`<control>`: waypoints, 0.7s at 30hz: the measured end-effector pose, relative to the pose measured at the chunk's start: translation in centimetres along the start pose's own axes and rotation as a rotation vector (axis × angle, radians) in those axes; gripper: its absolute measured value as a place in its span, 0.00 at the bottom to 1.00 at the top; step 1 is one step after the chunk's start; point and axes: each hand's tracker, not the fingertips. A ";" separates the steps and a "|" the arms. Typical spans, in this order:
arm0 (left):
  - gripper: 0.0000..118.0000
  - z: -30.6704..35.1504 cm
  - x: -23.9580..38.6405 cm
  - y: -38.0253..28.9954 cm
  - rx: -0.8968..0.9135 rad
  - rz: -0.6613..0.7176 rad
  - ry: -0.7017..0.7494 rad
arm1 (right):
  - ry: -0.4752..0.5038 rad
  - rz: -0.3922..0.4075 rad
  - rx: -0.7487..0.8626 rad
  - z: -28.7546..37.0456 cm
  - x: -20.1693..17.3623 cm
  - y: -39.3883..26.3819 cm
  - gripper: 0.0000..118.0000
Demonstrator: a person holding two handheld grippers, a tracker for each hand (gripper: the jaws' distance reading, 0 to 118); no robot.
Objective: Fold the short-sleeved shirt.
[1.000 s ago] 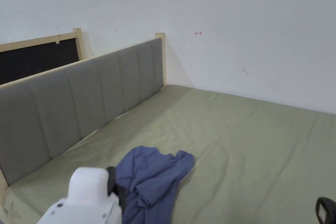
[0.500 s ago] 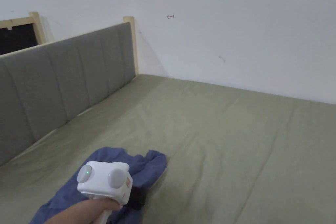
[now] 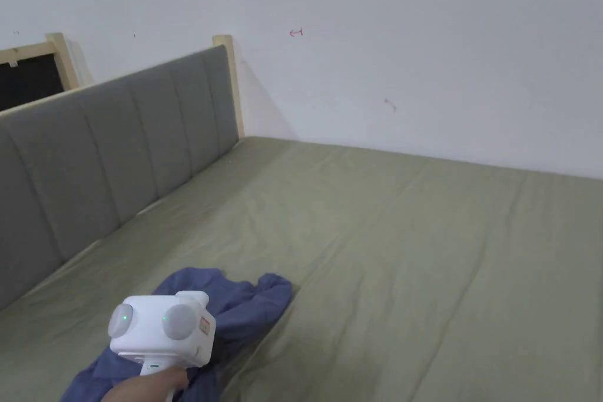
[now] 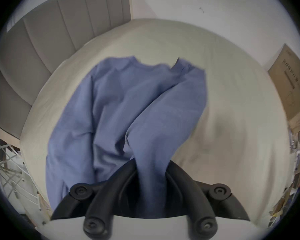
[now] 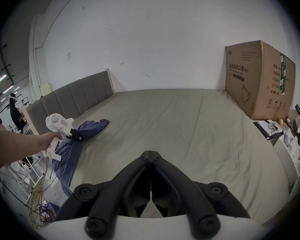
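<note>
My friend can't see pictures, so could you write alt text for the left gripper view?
Two black jaws of the left gripper pinch a bunched fold of a crumpled blue shirt, which lies on a pale green bed sheet. A grey padded headboard and a cardboard box stand behind.

- Head view is evenly lit and soft, no glare. The headboard (image 3: 118,144) throws a faint shadow onto the wall (image 3: 412,38) just right of its wooden post.
- Both gripper views are heavy fisheye: black corners, and straight lines near the headboard bow hard.
- Left gripper view looks washed out, and the shirt (image 4: 128,108) is smeared with motion blur, worst along its right edge.
- Right gripper view is dimmer and greyer, with bright ceiling strip lights far left of the headboard.
</note>
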 end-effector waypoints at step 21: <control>0.04 41.3 29.5 2.0 0.592 -0.515 -0.631 | -0.134 -0.100 0.250 12.3 6.8 1.7 0.00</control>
